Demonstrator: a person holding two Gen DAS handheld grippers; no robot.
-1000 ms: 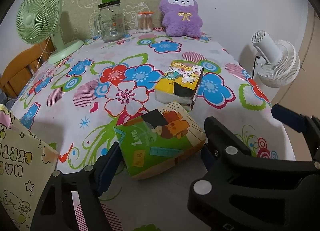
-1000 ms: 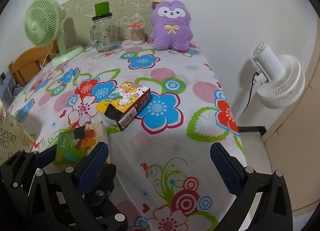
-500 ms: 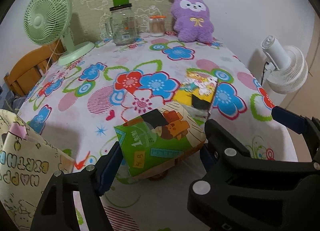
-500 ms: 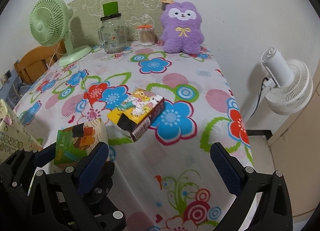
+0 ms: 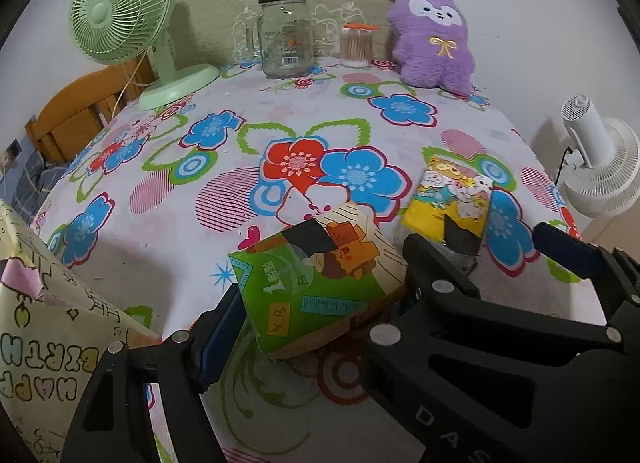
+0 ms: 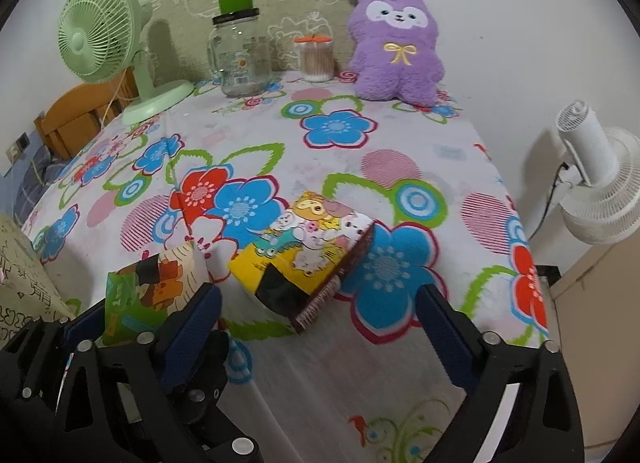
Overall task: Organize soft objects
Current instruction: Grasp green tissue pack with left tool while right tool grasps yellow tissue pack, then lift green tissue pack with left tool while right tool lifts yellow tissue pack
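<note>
Left gripper [image 5: 316, 299] clamped on green tissue pack [image 5: 316, 275] | right gripper [image 6: 320, 311] closing, clasping nothing | yellow tissue pack [image 6: 308, 255] on table [image 6: 400, 183]

On the table [image 6: 460, 151], the tissue pack [image 5: 320, 283] lies left of the box [image 6: 308, 255], plush toy [image 6: 396, 47] behind.

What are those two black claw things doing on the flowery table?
A person is tidying soft things with a gripper in each hand. The left gripper is clamped on a green and tan soft pack, held just above the flowered tablecloth. The right gripper holds nothing; its jaws are closing either side of the yellow cartoon pack lying on the cloth. A purple plush toy sits at the back.
</note>
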